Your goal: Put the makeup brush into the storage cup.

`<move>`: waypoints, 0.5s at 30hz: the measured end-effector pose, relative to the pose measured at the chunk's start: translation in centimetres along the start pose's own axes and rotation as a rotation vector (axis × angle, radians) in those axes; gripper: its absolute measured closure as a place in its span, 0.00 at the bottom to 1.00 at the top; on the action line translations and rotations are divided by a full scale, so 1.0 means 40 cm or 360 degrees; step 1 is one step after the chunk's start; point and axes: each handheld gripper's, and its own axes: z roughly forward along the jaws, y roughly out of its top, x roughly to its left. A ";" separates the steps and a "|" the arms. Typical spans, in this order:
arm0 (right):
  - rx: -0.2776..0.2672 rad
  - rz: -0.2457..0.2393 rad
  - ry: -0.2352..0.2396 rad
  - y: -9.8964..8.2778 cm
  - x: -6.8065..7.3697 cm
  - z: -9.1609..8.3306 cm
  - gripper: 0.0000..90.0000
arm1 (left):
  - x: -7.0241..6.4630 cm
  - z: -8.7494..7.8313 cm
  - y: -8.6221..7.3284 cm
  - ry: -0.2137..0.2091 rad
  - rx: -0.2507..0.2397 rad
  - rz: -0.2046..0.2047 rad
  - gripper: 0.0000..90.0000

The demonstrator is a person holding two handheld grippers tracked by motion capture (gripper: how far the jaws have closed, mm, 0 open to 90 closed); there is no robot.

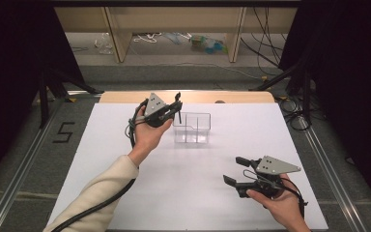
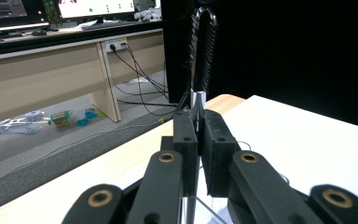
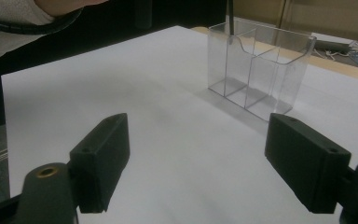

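A clear plastic organizer [image 1: 192, 128] with several compartments stands on the white table [image 1: 188, 193], past its middle. My left gripper [image 1: 178, 104] hovers just above the organizer's left end, shut on a thin dark pen [image 1: 178, 115] that hangs upright with its lower end at the box's left compartment. In the left gripper view the jaws [image 2: 199, 135] pinch the pen [image 2: 204, 46], whose ribbed black grip and silver section rise above them. My right gripper [image 1: 233, 169] is open at the near right, holding nothing. Its view [image 3: 198, 154] faces the organizer [image 3: 261, 60] and the pen [image 3: 230, 18].
The table's far edge is a wooden strip [image 1: 188, 96]. Beyond it are desk legs [image 1: 118, 38], cables [image 1: 265, 43] and clutter on the floor. A "5" mark [image 1: 64, 131] lies on the floor at the left. Black curtains flank both sides.
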 end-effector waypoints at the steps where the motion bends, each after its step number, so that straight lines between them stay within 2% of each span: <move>1: 0.0000 0.0001 0.0000 0.000 0.000 0.000 0.26 | 0.000 0.000 -0.001 0.0002 0.0003 -0.0001 0.95; 15: 0.0001 -0.0001 0.0001 0.000 0.000 0.000 0.26 | 0.002 0.005 -0.010 -0.0002 0.0013 -0.0011 0.95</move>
